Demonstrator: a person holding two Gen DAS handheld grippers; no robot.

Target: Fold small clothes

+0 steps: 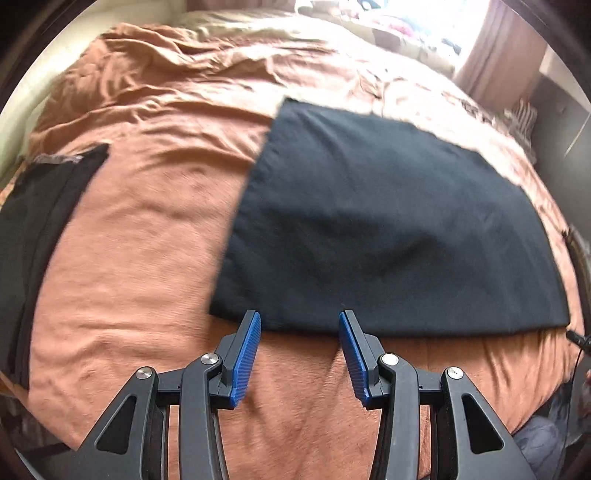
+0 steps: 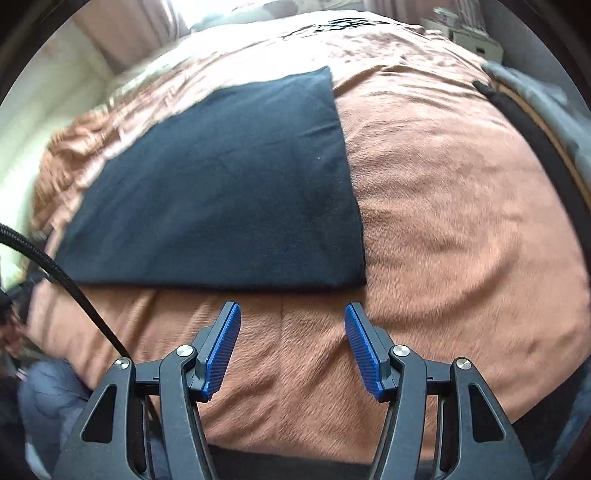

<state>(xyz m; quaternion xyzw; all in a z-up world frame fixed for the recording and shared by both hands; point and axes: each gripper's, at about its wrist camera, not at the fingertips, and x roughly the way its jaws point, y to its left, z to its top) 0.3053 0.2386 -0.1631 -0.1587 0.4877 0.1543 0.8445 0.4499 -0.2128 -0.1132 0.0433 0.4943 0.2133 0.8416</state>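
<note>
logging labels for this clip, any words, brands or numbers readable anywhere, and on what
None can be read.
Flat dark navy folded cloth: plain, no tag showing.
Second black garment at the left edge: grey band, too blurred to tell.
Black marks on the rust-brown fleece blanket's far end: too blurred.

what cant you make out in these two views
- Dark folded garment: what kind of clothing; its layers lie flat and hidden in both views.
- Black item: cut off by the left wrist view's left edge.
- Things by the window: washed out by glare.
- Grey and black items: cut by the right wrist view's right edge.
- Blanket: motion blurred.
</note>
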